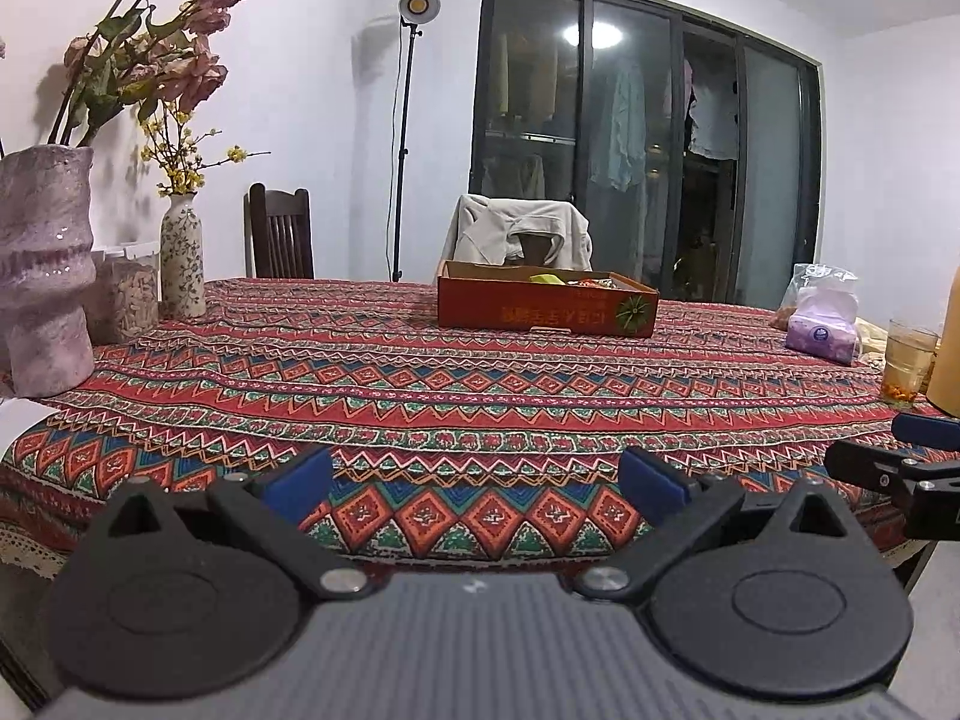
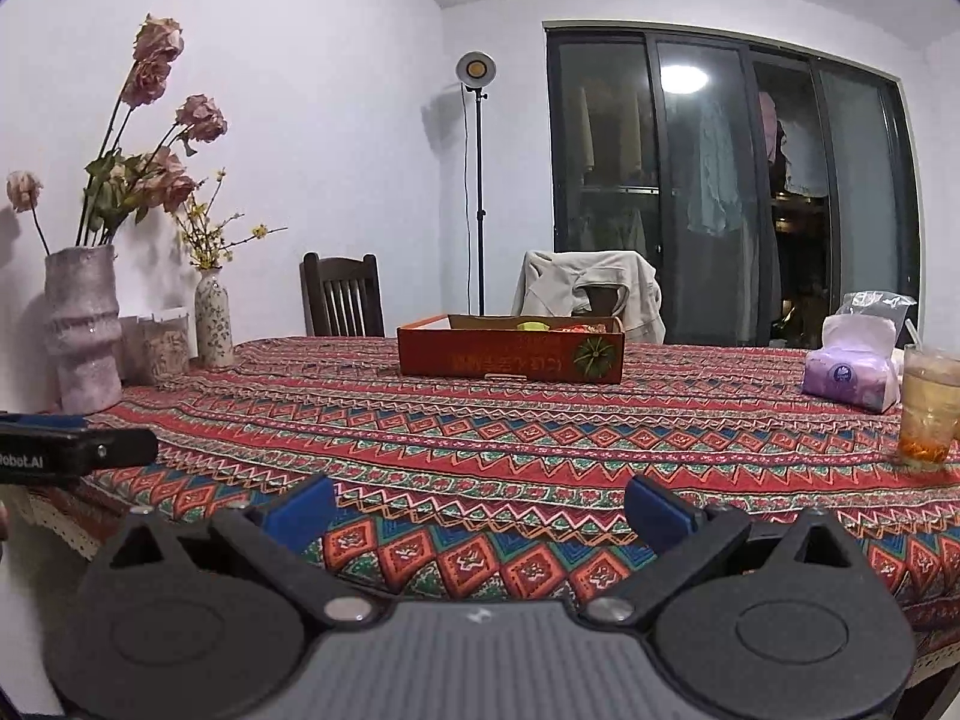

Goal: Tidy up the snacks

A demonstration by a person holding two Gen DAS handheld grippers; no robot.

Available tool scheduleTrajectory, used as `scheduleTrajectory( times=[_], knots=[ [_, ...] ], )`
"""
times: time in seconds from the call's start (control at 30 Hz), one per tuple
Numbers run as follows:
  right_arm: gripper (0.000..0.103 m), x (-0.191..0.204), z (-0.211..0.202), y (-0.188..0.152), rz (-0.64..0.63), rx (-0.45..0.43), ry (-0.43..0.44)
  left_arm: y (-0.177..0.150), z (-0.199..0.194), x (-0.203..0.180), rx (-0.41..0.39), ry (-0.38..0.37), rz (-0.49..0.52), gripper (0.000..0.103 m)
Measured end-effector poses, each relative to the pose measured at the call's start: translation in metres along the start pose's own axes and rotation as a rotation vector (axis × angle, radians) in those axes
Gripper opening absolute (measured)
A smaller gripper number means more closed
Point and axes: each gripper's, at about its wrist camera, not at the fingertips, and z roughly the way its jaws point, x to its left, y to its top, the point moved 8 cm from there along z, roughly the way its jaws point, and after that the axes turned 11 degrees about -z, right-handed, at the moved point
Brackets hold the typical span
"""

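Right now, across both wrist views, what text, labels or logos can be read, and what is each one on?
"Robot.AI", first letter partly cut off: white lettering on the left gripper body at the edge of the right wrist view.
Yellow characters on the front of the red cardboard box: printed upside down, too blurred to read.
Round logo on the purple tissue pack: too small to read.
Nothing else is legible.

Both wrist views low, toward box (image 1: 547, 306)
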Motion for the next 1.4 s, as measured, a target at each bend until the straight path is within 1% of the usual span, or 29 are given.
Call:
scheduleTrajectory(
  times=[0.43, 0.77, 1.2, 1.4],
  knots=[
    [0.103, 0.0003, 0.0003, 0.0014, 0.001, -0.008, 0.004, -0.0023, -0.0008, -0.001, 0.003, -0.003, 0.008, 0.103],
    [0.103, 0.0031, 0.0028, -0.0027, -0.018, 0.005, 0.004, -0.0012, -0.0004, -0.0008, 0.003, -0.004, 0.009, 0.103],
    [0.103, 0.0006, 0.0044, -0.0041, -0.004, 0.009, 0.002, -0.0012, -0.0006, -0.001, 0.003, -0.004, 0.009, 0.103],
    [0.103, -0.0013, 0.0031, -0.0032, 0.008, -0.002, -0.001, -0.0014, -0.0006, -0.001, 0.003, -0.004, 0.01, 0.103]
  ],
)
